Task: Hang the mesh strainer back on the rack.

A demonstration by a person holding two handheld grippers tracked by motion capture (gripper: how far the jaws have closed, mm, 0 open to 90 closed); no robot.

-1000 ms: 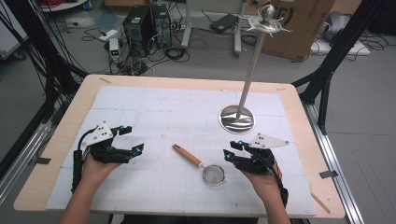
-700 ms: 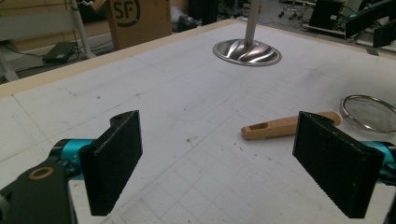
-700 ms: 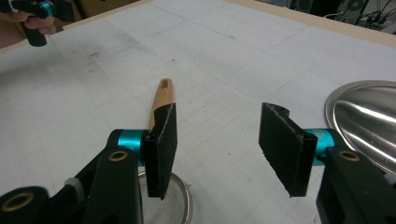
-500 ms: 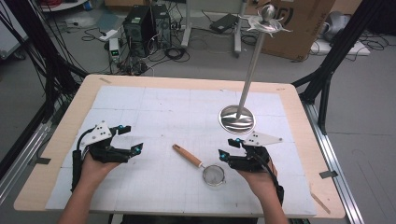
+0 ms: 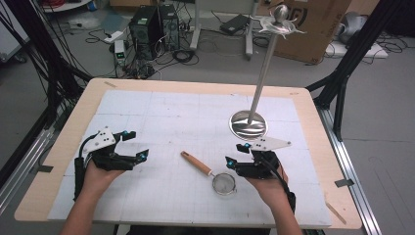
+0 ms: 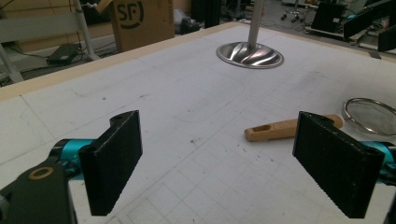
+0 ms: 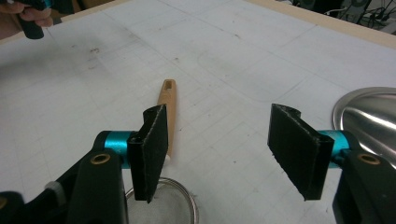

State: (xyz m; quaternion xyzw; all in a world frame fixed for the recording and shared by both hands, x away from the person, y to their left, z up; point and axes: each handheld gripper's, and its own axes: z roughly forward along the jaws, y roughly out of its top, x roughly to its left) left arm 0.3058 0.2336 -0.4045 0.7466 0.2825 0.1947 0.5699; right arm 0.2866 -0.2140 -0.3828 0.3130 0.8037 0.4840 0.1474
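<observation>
The strainer (image 5: 218, 177) lies near the front middle of the worktop (image 5: 313, 112) and serves as the landmark here; its wooden handle (image 5: 195, 162) runs up and to the left from the round mesh bowl.

Well to the left of the strainer, the left claw (image 5: 133, 145) rests low on the white gridded mat (image 5: 171, 117), held by the person's left hand (image 5: 98, 174); its jaws stand wide apart with nothing between them; in the left gripper view the strainer's handle end (image 6: 280, 129) shows between the jaws but farther off, and the bowl's rim (image 6: 371, 114) is partly cut off behind the right-hand jaw.

Just to the right of the strainer, the right claw (image 5: 236, 154) sits close beside the bowl, held by the right hand (image 5: 269, 188); its jaws are also wide open and grip nothing; in the right gripper view the handle (image 7: 167, 112) passes partly behind the left-hand jaw, and the mesh bowl (image 7: 163, 205) is cut off at the bottom edge, so whether the claw touches it cannot be told.

Behind and to the right of the strainer stands a metal stand (image 5: 248, 123) with a round shiny base; its pole rises to a top piece (image 5: 279, 22) whose shape is hard to make out.
</observation>
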